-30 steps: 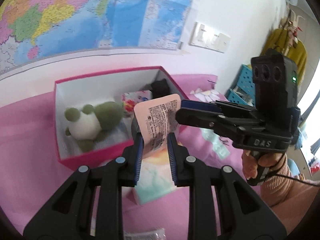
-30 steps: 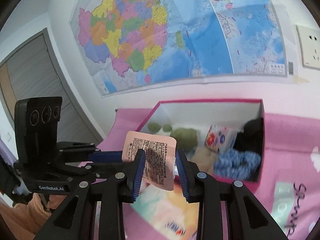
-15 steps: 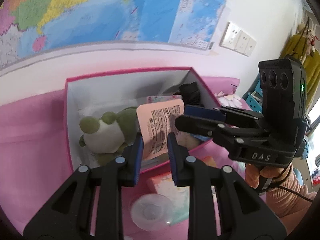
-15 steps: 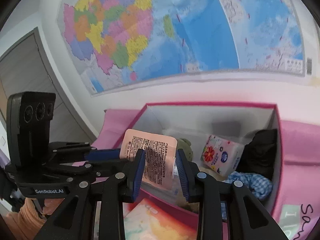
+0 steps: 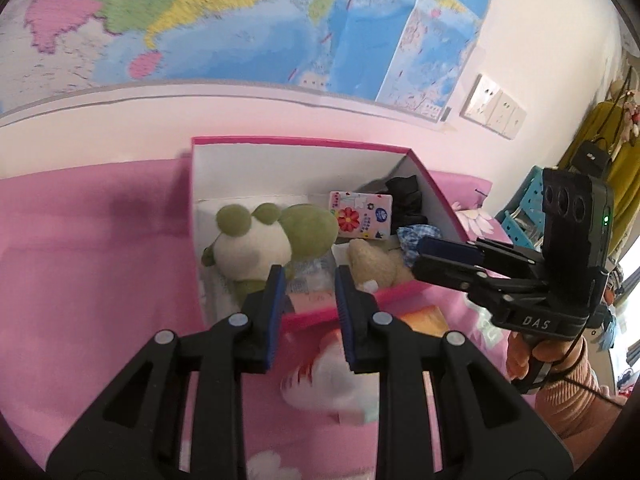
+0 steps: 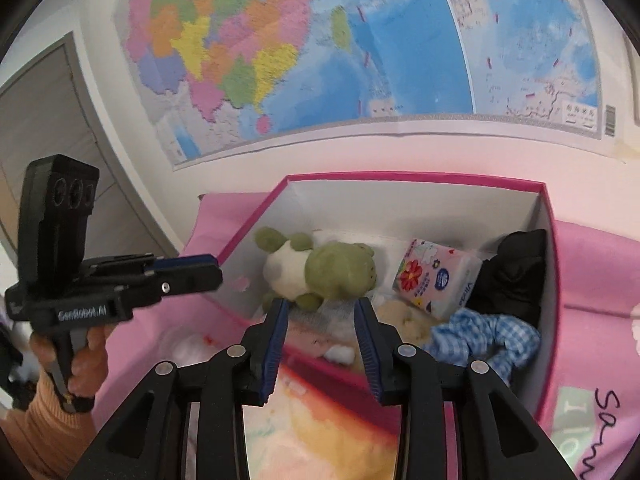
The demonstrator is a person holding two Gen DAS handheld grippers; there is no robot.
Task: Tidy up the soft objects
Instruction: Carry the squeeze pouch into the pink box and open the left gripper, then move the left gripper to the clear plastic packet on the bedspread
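- The packet, pink with a clear part, lies in the box against its near wall, just below the green plush; motion blur leaves its print unreadable.
- The left gripper hangs over the box's near edge, jaws parted with a clear gap and nothing between the pads; the packet shows in the gap, below them.
- The right gripper sits the same way over the near edge, jaws spread a little wider and holding nothing.
- Beside the plush lies a tan plush, touching the near wall.
- A floral tissue pack leans at the box's middle, with black cloth in the far right corner and blue checked cloth toward the near right corner.
- The box rests on a pink cloth at its far edge, by the wall.
- A map hangs on the wall above.
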